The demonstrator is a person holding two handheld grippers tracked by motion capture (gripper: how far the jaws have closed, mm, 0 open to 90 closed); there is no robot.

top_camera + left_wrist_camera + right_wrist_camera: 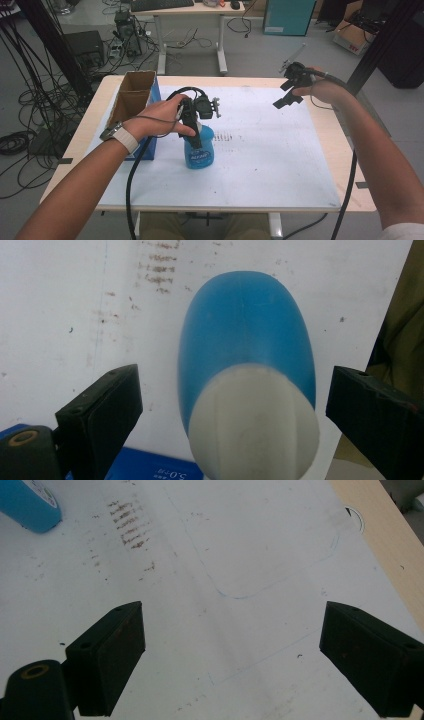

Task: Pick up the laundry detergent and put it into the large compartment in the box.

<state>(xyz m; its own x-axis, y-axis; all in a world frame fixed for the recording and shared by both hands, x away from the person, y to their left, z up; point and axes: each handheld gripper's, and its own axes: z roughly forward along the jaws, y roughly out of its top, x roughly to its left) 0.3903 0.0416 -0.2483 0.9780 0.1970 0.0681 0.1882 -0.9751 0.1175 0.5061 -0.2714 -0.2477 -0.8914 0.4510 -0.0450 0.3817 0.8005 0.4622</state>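
A blue bottle (200,151) with a white cap stands upright on the white sheet (260,150) at centre left. My left gripper (192,137) hangs straight above it and points down. In the left gripper view the bottle (247,347) and its white cap (254,425) sit between the open jaws, with a gap on each side. My right gripper (286,95) is held high over the far right of the sheet, open, with nothing between its jaws. The right gripper view looks down on bare sheet, with the bottle's base (27,502) at the top left corner.
An open cardboard box (131,97) with blue sides stands at the table's left, close to my left hand. A blue box edge (150,467) shows below the left gripper. Rusty smudges (130,525) mark the sheet. The wooden table edge (385,535) runs along the right.
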